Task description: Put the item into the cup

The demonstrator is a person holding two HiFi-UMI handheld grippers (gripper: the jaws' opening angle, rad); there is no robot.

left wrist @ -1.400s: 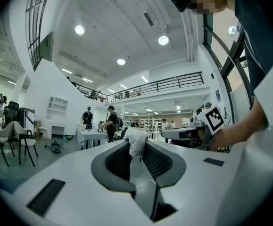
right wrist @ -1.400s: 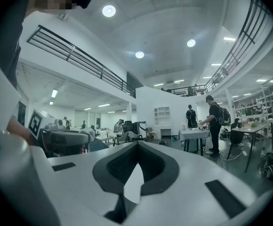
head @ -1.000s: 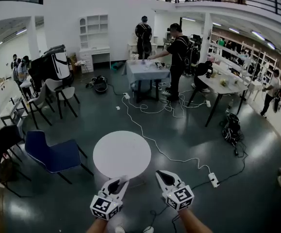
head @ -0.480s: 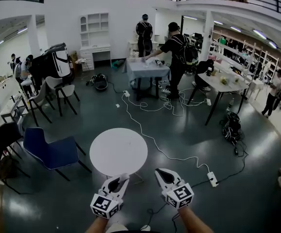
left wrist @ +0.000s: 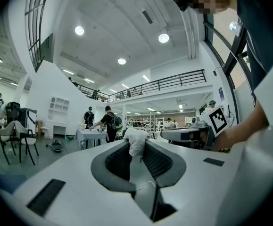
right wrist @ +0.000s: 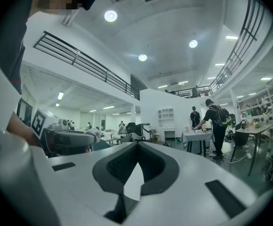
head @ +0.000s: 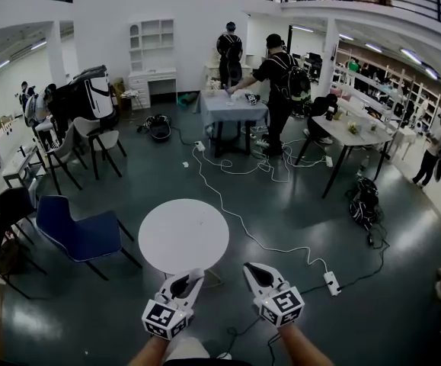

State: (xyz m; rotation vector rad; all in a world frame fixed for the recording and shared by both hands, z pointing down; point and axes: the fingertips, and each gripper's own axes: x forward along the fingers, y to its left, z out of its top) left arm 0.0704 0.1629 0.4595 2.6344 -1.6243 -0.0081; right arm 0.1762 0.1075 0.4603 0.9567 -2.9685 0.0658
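Observation:
My left gripper (head: 192, 279) is held low in front of me, shut on a small crumpled white item (left wrist: 136, 140) pinched at its jaw tips. The right gripper (head: 252, 270) hovers beside it at the same height, its jaws closed together with nothing between them (right wrist: 137, 147). A round white table (head: 183, 235) with a bare top stands on the floor just beyond both grippers. No cup shows in any view.
A blue chair (head: 79, 235) stands left of the table, with dark chairs (head: 7, 227) further left. A white cable and power strip (head: 331, 282) lie on the floor to the right. Two people stand at a grey table (head: 231, 109) far back.
In the head view the round table has slid slightly up and left. Both grippers keep the same pose, the left still shut on the white item.

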